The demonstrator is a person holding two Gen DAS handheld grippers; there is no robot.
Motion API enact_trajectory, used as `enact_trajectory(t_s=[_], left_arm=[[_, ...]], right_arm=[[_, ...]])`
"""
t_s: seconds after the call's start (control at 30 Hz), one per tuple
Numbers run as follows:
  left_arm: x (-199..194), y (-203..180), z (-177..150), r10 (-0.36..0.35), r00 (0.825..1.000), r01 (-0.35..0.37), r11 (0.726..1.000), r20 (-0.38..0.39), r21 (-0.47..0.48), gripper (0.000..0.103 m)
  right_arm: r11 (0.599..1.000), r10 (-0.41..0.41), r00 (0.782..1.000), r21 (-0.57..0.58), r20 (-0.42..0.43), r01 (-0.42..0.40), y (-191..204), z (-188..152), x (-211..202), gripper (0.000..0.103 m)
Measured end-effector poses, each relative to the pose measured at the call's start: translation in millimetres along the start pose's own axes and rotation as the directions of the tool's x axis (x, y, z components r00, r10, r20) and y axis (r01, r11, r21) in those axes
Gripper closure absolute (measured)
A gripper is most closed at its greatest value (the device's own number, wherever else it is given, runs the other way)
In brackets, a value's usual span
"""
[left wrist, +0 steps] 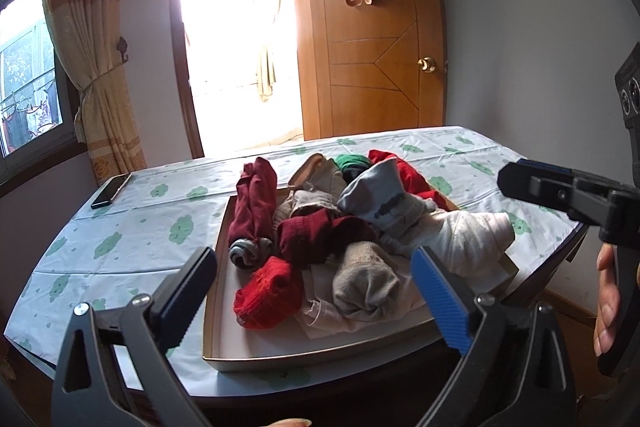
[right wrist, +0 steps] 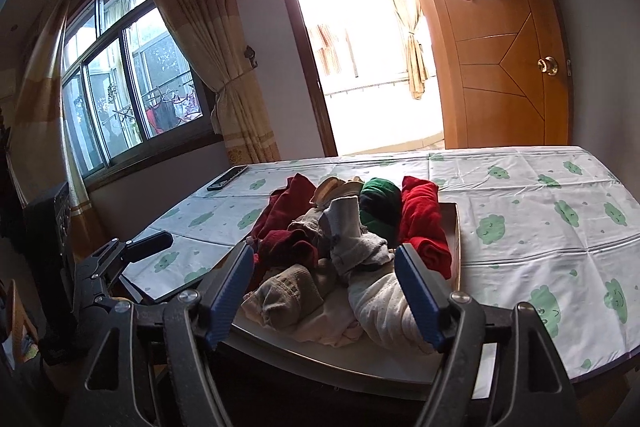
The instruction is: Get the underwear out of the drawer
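Both ribbed-padded grippers, left gripper (left wrist: 316, 291) and right gripper (right wrist: 326, 291), gape empty over crumpled underwear (left wrist: 352, 227).

1. The right hand-held gripper (right wrist: 324, 287) fills the 6 o'clock area, its blue-padded jaws standing apart with nothing pressed between them.
2. Beyond the jaws, a shallow drawer (right wrist: 456, 227) rests on the desk (right wrist: 540, 247), heaped with rolled underwear (right wrist: 352, 247) in red, maroon, green, grey and white.
3. The left hand-held gripper (right wrist: 132, 247) shows at 9 o'clock.
4. A phone (right wrist: 227, 177) lies at 10 o'clock.
5. A wooden door (right wrist: 508, 59) stands open at 2 o'clock.
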State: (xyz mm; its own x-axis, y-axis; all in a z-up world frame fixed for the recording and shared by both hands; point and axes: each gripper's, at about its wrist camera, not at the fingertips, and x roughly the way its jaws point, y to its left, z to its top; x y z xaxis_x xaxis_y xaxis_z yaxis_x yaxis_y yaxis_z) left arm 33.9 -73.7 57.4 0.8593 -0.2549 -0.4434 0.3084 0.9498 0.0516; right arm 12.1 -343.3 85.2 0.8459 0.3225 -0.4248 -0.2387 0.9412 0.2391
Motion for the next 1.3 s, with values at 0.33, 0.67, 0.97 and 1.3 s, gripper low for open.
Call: enact_trajectory(t_s=[0.33,0.67,0.97,1.3], left_arm=[[6.0,5.0,-1.4,0.014,0.999,-0.015,1.000,-0.032,-0.027,0.004],[10.6,9.3,-2.2,0.017,0.999,-0.019,0.999,-0.048,-0.042,0.000],[8.7,10.4,-0.7,0.041,0.998,-0.042,0.999,-0.041,-0.031,0.000],[6.8,9.1,3.0,0.054,0.998,-0.054,0.998,-0.030,-0.017,0.000]], right_arm=[[1.000,-0.004,1.000,0.013,-0.005,0.004,-3.9,-2.5,2.1,0.028],[1.000,-0.002,1.000,0.004,-0.016,0.002,-1.4,-3.8,4.8,0.028],[1.000,-0.003,1.000,0.000,-0.021,0.003,-0.5,-4.4,6.3,0.028],[1.000,0.001,1.000,-0.009,-0.023,-0.001,1.0,-2.8,7.6,0.028]])
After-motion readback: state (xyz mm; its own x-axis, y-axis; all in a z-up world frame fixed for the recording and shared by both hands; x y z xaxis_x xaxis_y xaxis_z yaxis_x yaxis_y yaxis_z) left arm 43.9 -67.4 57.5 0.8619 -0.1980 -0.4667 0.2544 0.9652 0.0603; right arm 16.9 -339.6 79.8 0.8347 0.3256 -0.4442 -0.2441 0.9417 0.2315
